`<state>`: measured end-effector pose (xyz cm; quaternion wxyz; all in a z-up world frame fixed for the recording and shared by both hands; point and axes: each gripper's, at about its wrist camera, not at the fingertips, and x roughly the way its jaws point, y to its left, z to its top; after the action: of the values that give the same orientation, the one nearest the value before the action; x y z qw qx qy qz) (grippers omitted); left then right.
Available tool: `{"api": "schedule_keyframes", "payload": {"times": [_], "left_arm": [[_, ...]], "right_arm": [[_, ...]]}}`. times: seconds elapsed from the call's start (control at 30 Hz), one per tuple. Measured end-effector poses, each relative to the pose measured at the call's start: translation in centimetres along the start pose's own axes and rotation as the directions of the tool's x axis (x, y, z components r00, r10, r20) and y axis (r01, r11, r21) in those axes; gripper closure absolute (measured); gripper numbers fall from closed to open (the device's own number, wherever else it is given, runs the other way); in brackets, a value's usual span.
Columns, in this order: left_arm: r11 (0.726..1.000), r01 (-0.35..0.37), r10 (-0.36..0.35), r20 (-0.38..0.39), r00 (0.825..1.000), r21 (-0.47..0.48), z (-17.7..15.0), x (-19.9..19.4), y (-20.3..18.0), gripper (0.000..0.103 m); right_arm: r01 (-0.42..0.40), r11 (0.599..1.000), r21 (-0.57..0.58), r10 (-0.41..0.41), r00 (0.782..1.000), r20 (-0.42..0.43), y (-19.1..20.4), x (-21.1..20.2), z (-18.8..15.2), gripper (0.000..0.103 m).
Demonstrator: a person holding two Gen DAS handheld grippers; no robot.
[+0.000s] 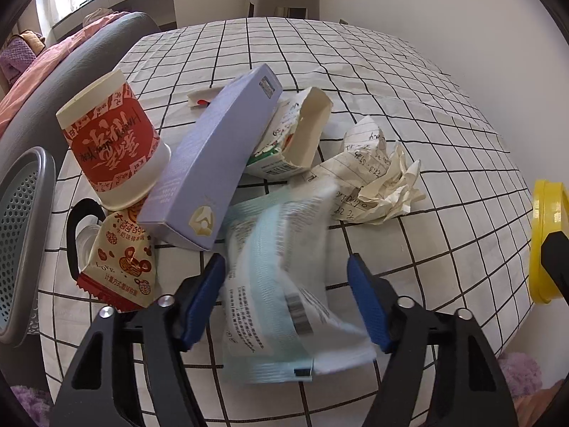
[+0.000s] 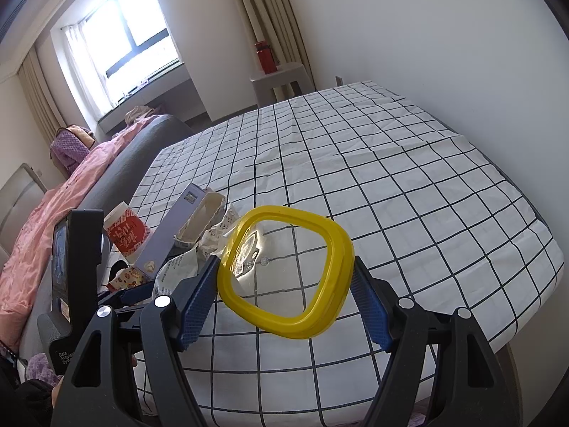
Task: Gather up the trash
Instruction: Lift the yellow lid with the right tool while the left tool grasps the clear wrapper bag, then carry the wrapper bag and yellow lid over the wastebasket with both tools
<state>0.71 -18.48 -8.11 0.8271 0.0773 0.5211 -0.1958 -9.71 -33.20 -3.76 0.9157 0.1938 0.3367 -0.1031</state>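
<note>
Trash lies heaped on the checked bedsheet (image 1: 355, 71). Purple box (image 1: 209, 163), stiff, at ten o'clock; blue-white wrapper (image 1: 284, 284), limp and slick, between the left gripper (image 1: 286, 274) pads, not yet pinched. Right gripper (image 2: 284, 284) clamps the rigid yellow-rimmed lid (image 2: 284, 270).

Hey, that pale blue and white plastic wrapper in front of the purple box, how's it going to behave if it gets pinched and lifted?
The pale blue wrapper looks like thin film, creased and bent, so it will probably flop and crumple rather than hold shape. It appears flat and empty, so likely very light. Its glossy surface may slip between the left tool's pads.
</note>
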Motion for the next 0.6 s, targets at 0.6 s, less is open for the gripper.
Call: {"api": "schedule_keyframes", "payload": {"times": [0.6], "left_arm": [[1.0, -0.003, 0.001, 0.165, 0.986, 0.016, -4.3, -8.4, 3.3, 0.049]], "right_arm": [[0.021, 0.999, -0.049, -0.021, 1.0, -0.014, 3.1, 0.0, -0.5, 0.032]]}}
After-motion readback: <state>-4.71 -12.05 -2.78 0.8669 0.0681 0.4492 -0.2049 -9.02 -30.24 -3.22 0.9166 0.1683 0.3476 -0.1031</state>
